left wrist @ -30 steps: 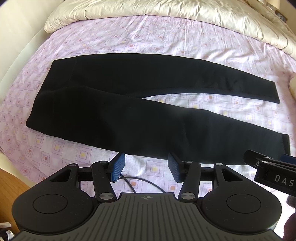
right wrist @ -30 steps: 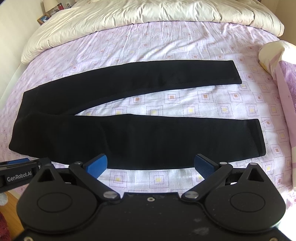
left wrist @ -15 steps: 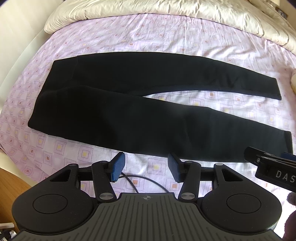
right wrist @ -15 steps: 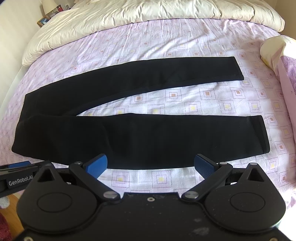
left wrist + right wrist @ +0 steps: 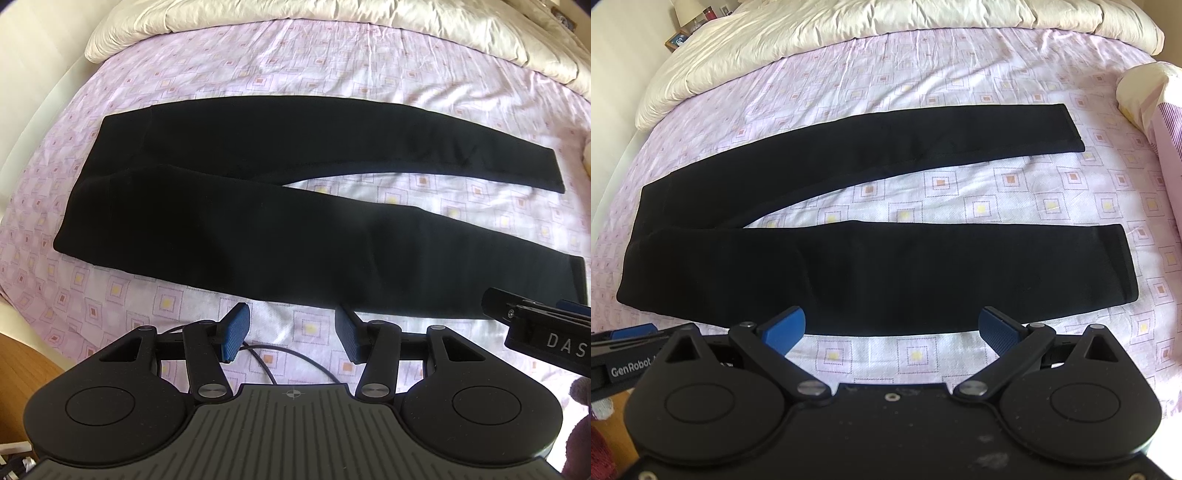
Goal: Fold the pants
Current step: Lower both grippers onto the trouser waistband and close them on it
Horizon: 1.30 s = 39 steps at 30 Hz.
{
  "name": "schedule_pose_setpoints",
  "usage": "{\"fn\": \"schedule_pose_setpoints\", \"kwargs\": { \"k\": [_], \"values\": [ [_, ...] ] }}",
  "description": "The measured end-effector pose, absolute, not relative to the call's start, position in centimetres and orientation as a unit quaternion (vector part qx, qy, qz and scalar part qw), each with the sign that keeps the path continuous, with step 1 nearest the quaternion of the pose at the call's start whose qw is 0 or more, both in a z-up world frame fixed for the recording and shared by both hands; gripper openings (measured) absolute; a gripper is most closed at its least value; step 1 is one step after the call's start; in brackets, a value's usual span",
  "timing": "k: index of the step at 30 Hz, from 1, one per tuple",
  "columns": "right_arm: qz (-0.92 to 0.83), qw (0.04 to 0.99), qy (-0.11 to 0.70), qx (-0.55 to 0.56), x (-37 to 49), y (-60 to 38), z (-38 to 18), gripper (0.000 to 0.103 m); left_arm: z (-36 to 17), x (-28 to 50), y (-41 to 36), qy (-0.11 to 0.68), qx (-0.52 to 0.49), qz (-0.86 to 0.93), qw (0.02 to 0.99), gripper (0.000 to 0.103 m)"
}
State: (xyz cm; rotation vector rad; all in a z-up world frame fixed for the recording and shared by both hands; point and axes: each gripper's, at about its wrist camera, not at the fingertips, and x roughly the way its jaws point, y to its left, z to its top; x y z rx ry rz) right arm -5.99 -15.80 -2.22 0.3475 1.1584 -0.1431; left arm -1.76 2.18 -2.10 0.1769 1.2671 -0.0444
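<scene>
both tools (image 5: pixel 291 328) (image 5: pixel 892 326) beside pants (image 5: pixel 258 236) edge

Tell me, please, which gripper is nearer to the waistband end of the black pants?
Left. The left gripper hovers open off the near leg's edge, closer to the waistband. The right gripper hovers open farther along, toward the cuff.

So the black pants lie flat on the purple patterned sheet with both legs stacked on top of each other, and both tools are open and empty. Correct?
Not quite. The legs are not stacked: the black pants lie with their legs spread apart, bare purple patterned sheet showing between them, as the right wrist view shows. The rest holds: left tool and right tool are open and empty.
</scene>
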Motion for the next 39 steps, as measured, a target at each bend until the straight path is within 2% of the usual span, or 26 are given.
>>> {"fn": "schedule_pose_setpoints", "kwargs": {
  "k": [15, 23, 27, 39],
  "values": [
    [-0.047, 0.808, 0.561, 0.175, -4.7, -12.3, -3.6, 0.103, -2.3, -0.1, 5.7, 0.612, 0.079, -0.018, 0.787, 0.049],
    [-0.057, 0.843, 0.52, 0.125, -2.2, -9.8, -2.3, 0.102, -2.6, 4.0, 8.0, 0.601, 0.081, -0.035, 0.795, 0.041],
    [-0.056, 0.867, 0.488, 0.086, 0.5, -9.5, -1.4, 0.101, -2.6, 7.1, 8.5, 0.586, 0.092, -0.048, 0.804, 0.041],
    [-0.005, 0.868, 0.494, 0.051, 14.6, -13.7, -2.7, 0.099, -3.8, 16.4, 10.0, 0.576, 0.072, -0.023, 0.814, 0.041]
  ]
}}
